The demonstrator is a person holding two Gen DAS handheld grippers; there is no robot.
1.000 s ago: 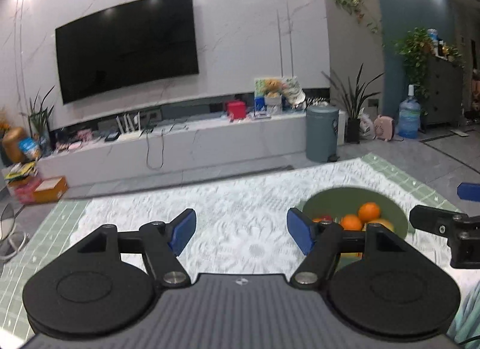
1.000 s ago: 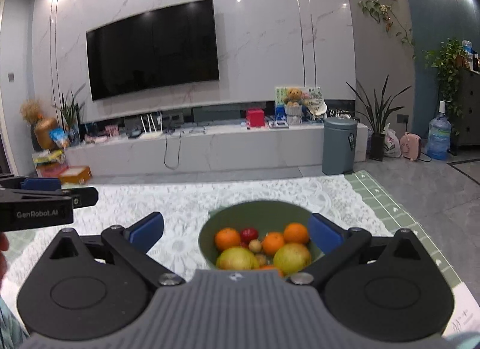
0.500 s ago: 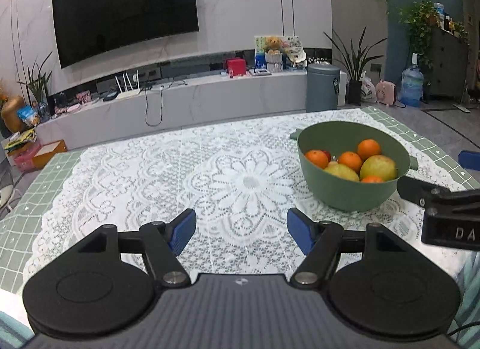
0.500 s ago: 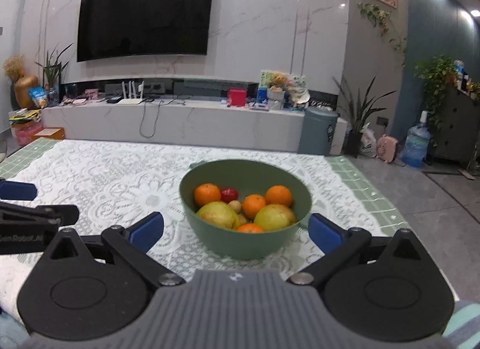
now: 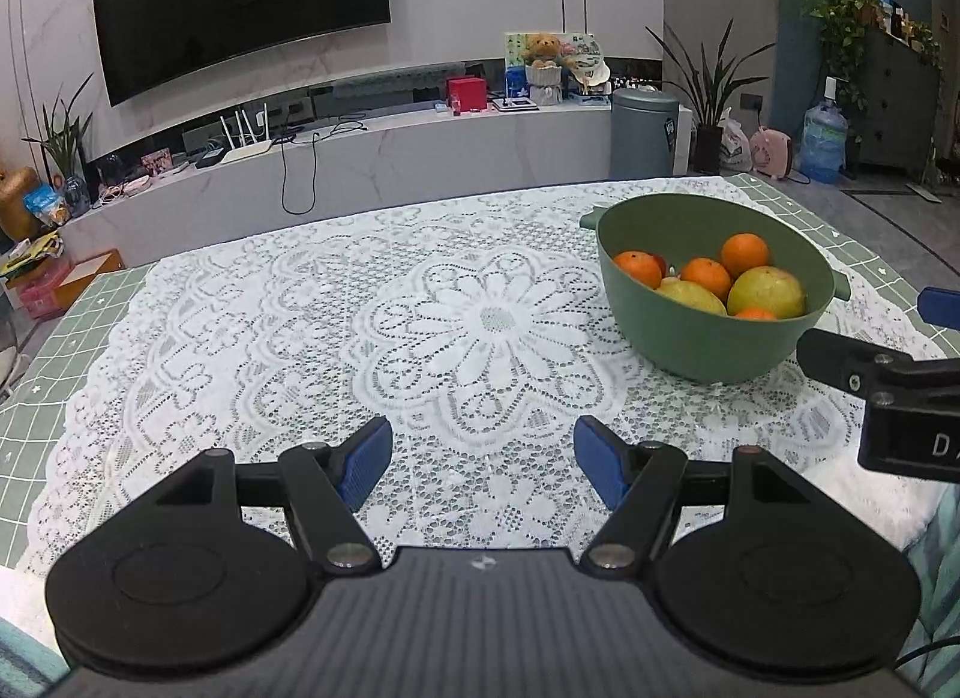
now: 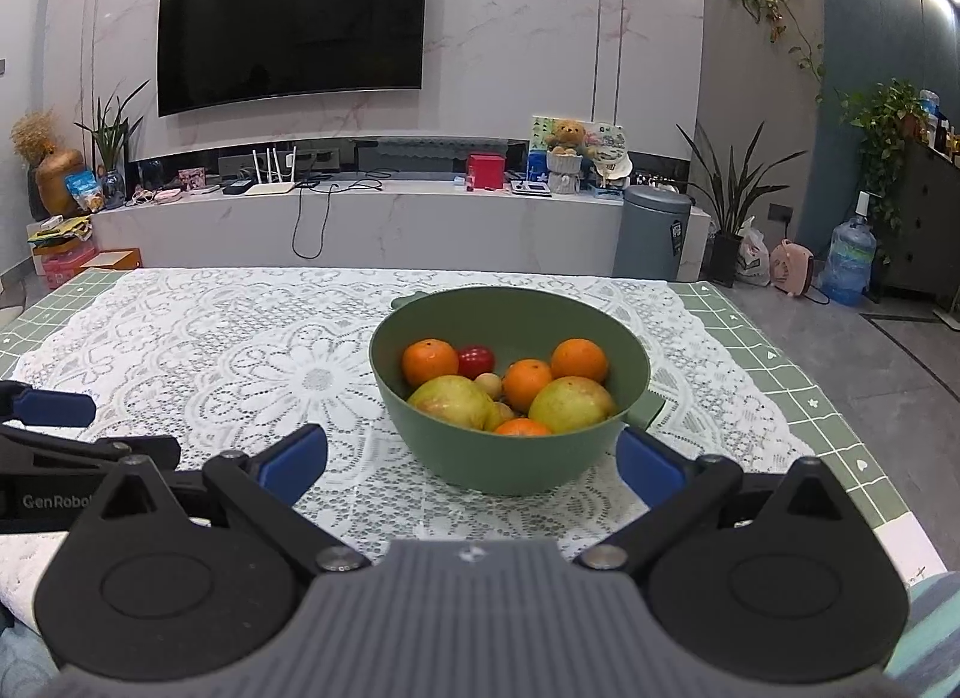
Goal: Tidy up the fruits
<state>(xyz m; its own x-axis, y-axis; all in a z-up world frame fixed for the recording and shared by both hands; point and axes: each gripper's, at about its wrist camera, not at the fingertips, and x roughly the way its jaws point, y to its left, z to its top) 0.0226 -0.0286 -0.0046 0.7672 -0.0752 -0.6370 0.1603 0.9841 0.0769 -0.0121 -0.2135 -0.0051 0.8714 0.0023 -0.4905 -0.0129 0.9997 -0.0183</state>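
A green bowl [image 6: 510, 458] [image 5: 708, 350] stands on the lace-covered table, right of centre. It holds several oranges [image 6: 429, 362], two large yellow-green fruits [image 6: 570, 405], a small red fruit [image 6: 477, 361] and some small pale ones. My right gripper [image 6: 471, 458] hovers open just in front of the bowl, its blue pads on either side of the near wall, apart from it. My left gripper [image 5: 483, 461] is open and empty over the bare lace, left of the bowl. The right gripper's finger [image 5: 840, 359] shows at the right edge of the left wrist view.
A white lace cloth [image 5: 480, 326] covers a green checked table [image 6: 810, 398]. Beyond the far edge are a low marble TV bench [image 6: 360, 218], a grey bin [image 6: 657, 239], potted plants and a water jug [image 6: 849, 263]. The left gripper's finger [image 6: 54, 407] sits at the left edge.
Both grippers have dropped and tilted down towards the table, so the bowl and cloth now show fully. The right gripper has come closer to the bowl. Both stay open.
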